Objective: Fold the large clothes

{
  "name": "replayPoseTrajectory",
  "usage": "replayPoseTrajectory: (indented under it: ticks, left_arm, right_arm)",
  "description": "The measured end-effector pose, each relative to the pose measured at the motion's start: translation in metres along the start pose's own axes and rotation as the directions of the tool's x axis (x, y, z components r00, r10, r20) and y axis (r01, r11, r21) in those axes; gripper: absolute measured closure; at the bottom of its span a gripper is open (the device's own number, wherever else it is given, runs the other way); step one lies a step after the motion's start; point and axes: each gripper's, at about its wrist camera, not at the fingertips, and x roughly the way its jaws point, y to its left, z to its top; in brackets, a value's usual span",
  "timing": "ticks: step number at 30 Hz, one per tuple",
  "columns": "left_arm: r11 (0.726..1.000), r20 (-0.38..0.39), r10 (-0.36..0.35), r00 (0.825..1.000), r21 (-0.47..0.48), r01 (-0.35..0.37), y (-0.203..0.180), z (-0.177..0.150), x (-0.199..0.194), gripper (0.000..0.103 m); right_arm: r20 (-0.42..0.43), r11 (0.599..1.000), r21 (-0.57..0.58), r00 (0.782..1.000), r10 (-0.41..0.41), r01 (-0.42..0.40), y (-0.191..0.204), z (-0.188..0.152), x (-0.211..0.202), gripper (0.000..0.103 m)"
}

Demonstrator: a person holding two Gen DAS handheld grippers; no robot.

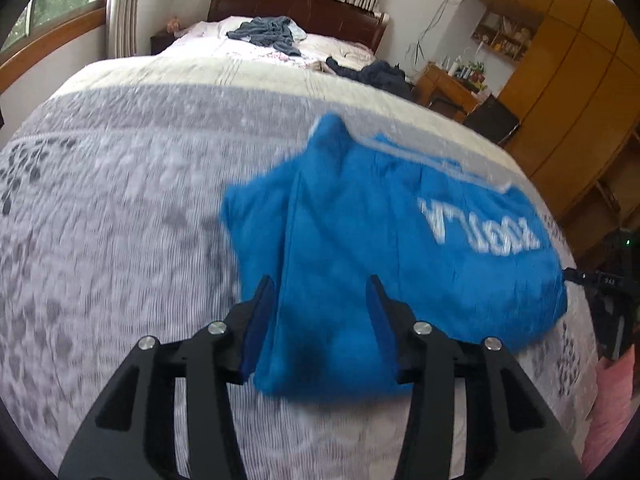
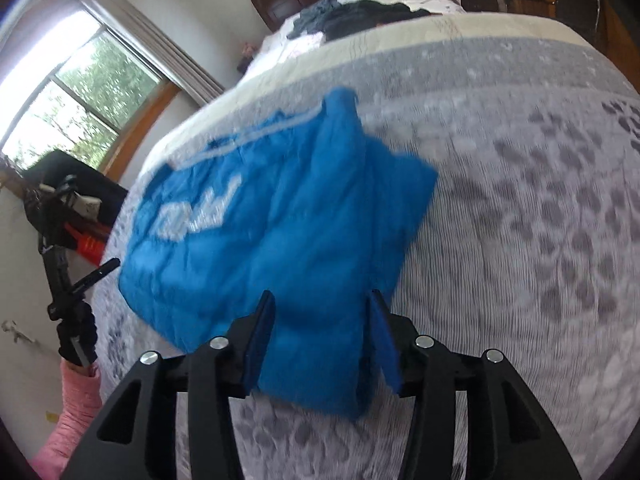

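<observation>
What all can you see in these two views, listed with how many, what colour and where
blue garment: one, bright blue with white lettering, partly folded on the near half of the bed, its near edge between the fingers of both grippers
bed cover: one, grey and white patterned with a cream band, spread over the bed
dark clothes: two heaps, grey-blue and near black, far end of the bed by the headboard
headboard: one, dark brown, against the far wall
wardrobe: one, light wood, right of the bed
windows: green trees outside, curtains beside them
left gripper: black with blue pads, open
right gripper: black with blue pads, open
pink sleeve: one, on the arm holding the left gripper
</observation>
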Motion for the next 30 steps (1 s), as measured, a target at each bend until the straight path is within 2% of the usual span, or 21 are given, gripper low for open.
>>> replayPoseTrajectory:
  ticks: [4, 6, 12, 22, 25, 28, 30]
  left_arm:
    - [0.999, -0.002, 0.044, 0.999, 0.016, -0.044, 0.001, -0.008, 0.007, 0.060]
    - [0.999, -0.019, 0.043, 0.999, 0.006, -0.043, 0.004, -0.010, 0.011, 0.060]
    - [1.000, -0.030, 0.031, 0.999, 0.006, -0.031, 0.008, -0.009, 0.019, 0.060]
    - [1.000, -0.023, 0.013, 1.000, -0.021, -0.013, 0.014, -0.016, 0.022, 0.058]
    - [0.999, -0.023, -0.001, 1.000, -0.040, 0.000, 0.017, -0.014, 0.013, 0.058]
    - [0.997, 0.007, -0.016, 1.000, -0.074, 0.017, 0.026, -0.009, -0.002, 0.046]
    - [0.996, 0.018, -0.013, 1.000, -0.091, 0.015, 0.034, -0.003, -0.006, 0.044]
  right_arm:
    - [0.005, 0.999, -0.026, 0.999, -0.042, 0.042, 0.006, -0.009, 0.003, 0.078]
    - [0.001, 0.999, -0.016, 0.999, -0.044, 0.044, 0.004, -0.011, 0.005, 0.086]
    - [-0.037, 0.997, -0.033, 0.996, -0.077, 0.076, 0.003, -0.020, 0.017, 0.090]
    - [-0.037, 0.999, -0.010, 0.998, -0.051, 0.051, -0.003, -0.023, 0.023, 0.089]
    - [-0.015, 1.000, 0.001, 0.999, -0.031, 0.031, -0.013, -0.022, 0.009, 0.083]
    - [0.034, 1.000, 0.004, 0.999, -0.004, 0.004, -0.015, -0.022, -0.007, 0.073]
    - [0.069, 1.000, 0.011, 0.997, 0.022, -0.023, -0.018, -0.019, -0.018, 0.047]
